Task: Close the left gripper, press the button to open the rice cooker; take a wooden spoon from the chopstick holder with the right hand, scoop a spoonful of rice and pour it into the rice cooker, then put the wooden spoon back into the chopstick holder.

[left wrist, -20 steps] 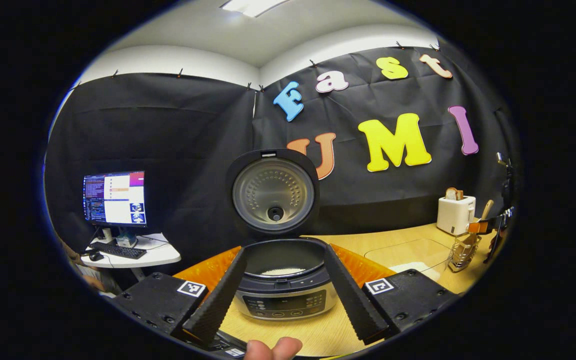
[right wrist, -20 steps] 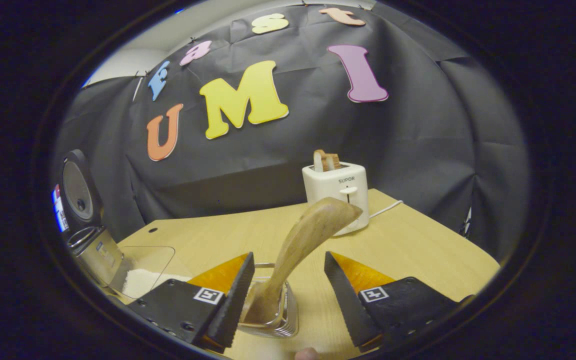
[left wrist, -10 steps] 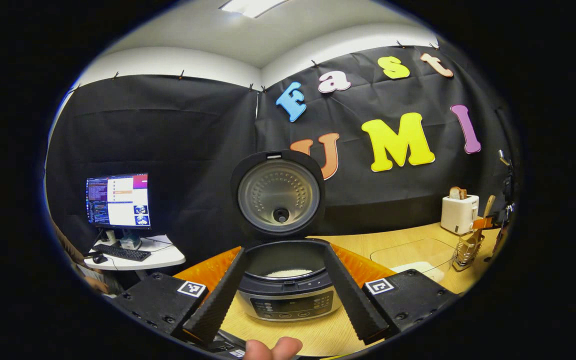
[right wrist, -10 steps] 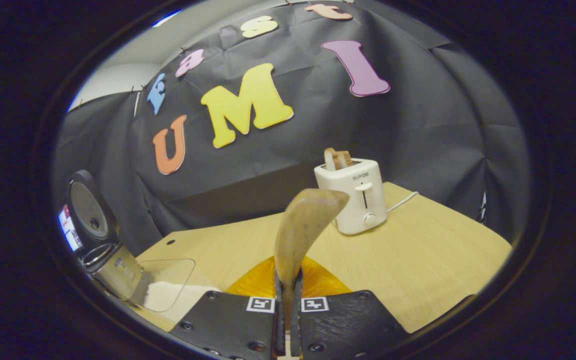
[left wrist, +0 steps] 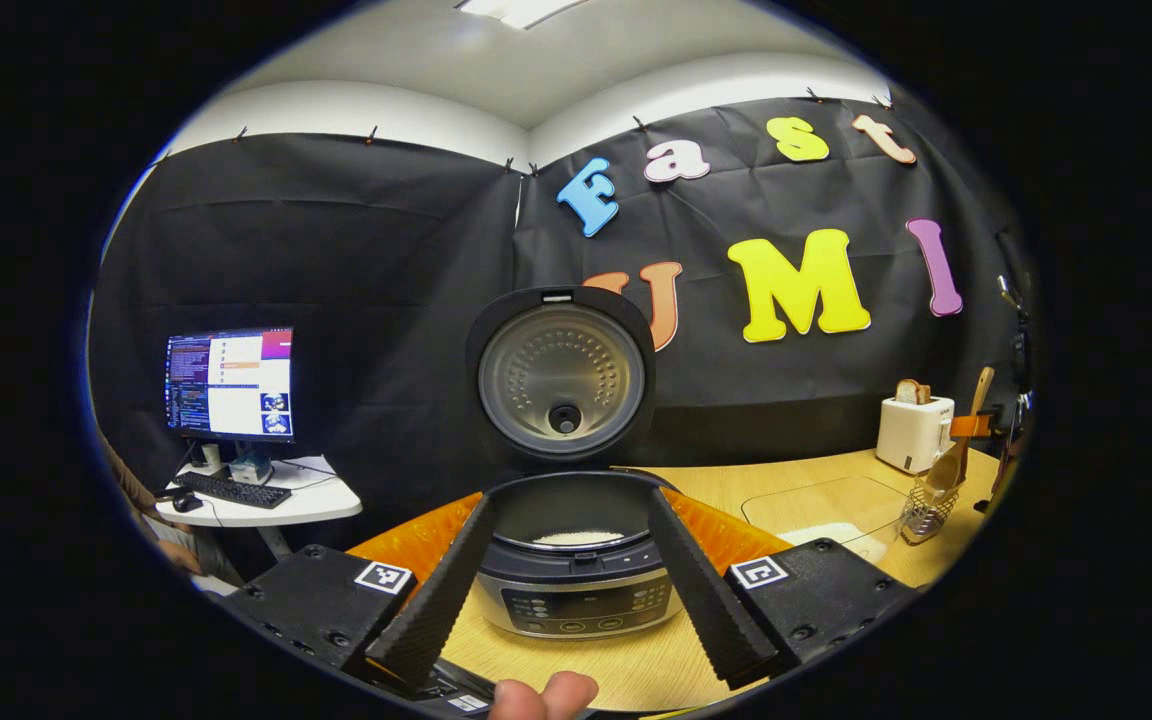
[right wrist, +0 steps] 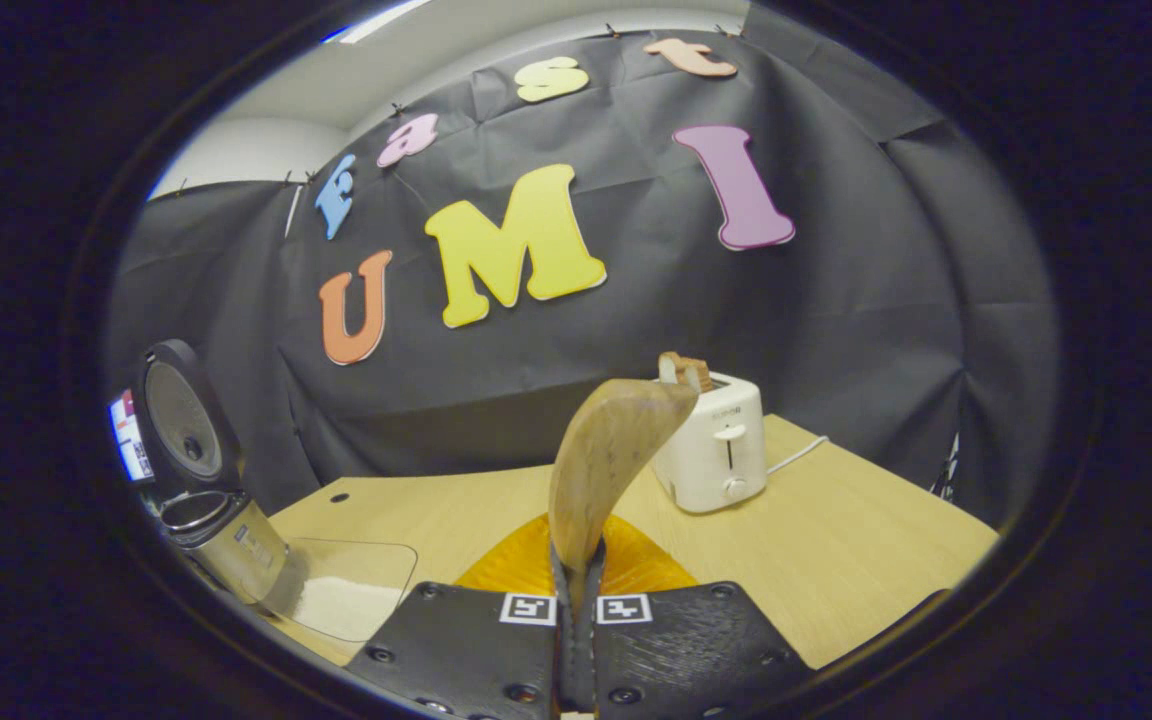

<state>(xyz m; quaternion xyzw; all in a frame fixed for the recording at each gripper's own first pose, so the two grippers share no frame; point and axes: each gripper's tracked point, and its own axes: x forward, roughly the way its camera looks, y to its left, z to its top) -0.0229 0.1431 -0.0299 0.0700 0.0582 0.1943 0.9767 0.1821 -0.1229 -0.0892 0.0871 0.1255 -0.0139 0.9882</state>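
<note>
The rice cooker (left wrist: pixel 581 590) stands open with its lid (left wrist: pixel 561 375) upright and some white rice in the pot. My left gripper (left wrist: pixel 568 505) is open just in front of it, one finger on each side of the pot. My right gripper (right wrist: pixel 576 575) is shut on the handle of the wooden spoon (right wrist: pixel 611 450), whose bowl points up. In the left gripper view the spoon (left wrist: pixel 951 460) hangs tilted above the wire chopstick holder (left wrist: pixel 921 508) at the far right. The open cooker (right wrist: pixel 201 495) also stands at the left edge of the right gripper view.
A clear container of white rice (right wrist: pixel 346 590) sits beside the cooker on the wooden table (right wrist: pixel 836 560). A white toaster (right wrist: pixel 716 450) with bread stands at the back. A monitor (left wrist: pixel 229 385) is on a small side table to the left.
My right gripper closed on the spoon's handle and lifted the spoon out of the holder. The left gripper has stayed open in front of the cooker.
</note>
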